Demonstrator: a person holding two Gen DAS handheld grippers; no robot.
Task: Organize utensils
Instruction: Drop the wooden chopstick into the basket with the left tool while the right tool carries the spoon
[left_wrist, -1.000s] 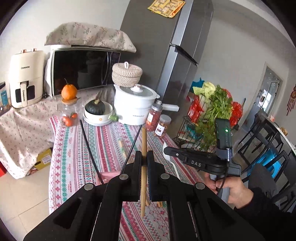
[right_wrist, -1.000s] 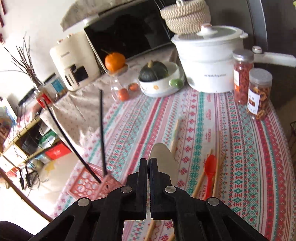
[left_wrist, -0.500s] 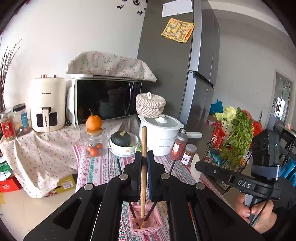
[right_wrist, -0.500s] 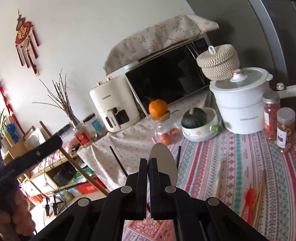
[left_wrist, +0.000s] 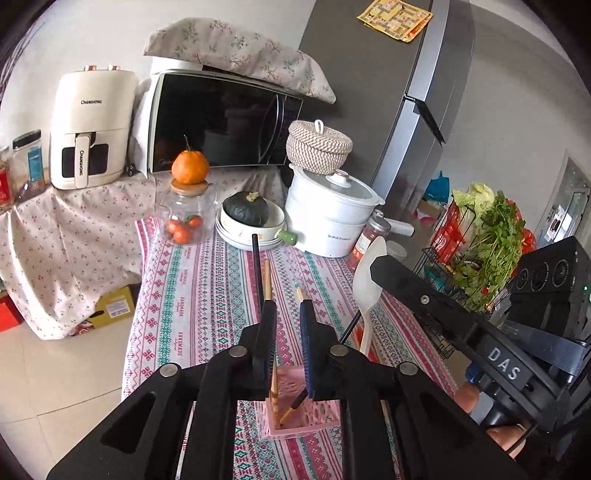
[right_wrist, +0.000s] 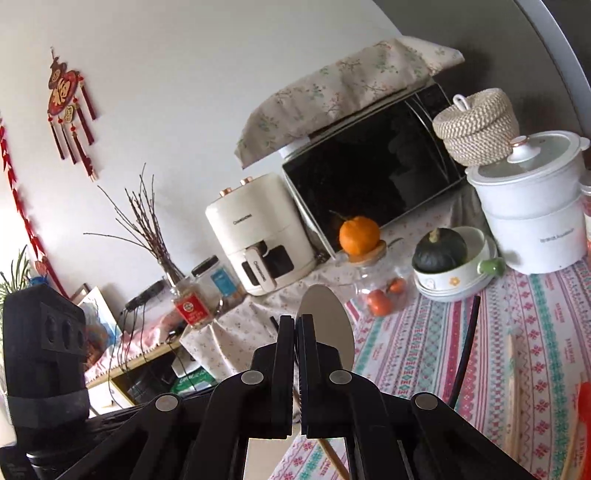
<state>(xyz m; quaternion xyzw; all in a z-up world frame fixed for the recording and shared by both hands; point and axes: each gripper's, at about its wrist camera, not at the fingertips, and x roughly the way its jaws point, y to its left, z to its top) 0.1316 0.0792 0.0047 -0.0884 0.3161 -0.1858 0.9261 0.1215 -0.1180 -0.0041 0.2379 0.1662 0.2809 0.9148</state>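
The left hand-held gripper (left_wrist: 286, 314) hangs released above the pink basket (left_wrist: 299, 415) on the near part of the surface (left_wrist: 207, 295), so it should lift straight up without brushing the wooden chopstick (left_wrist: 274, 384) standing inside. The right hand-held gripper (right_wrist: 296, 323), clenched on the white spoon (right_wrist: 328, 317), should lower it into the same basket. Half a second ago the left one clamped that chopstick; now its jaws are parted.
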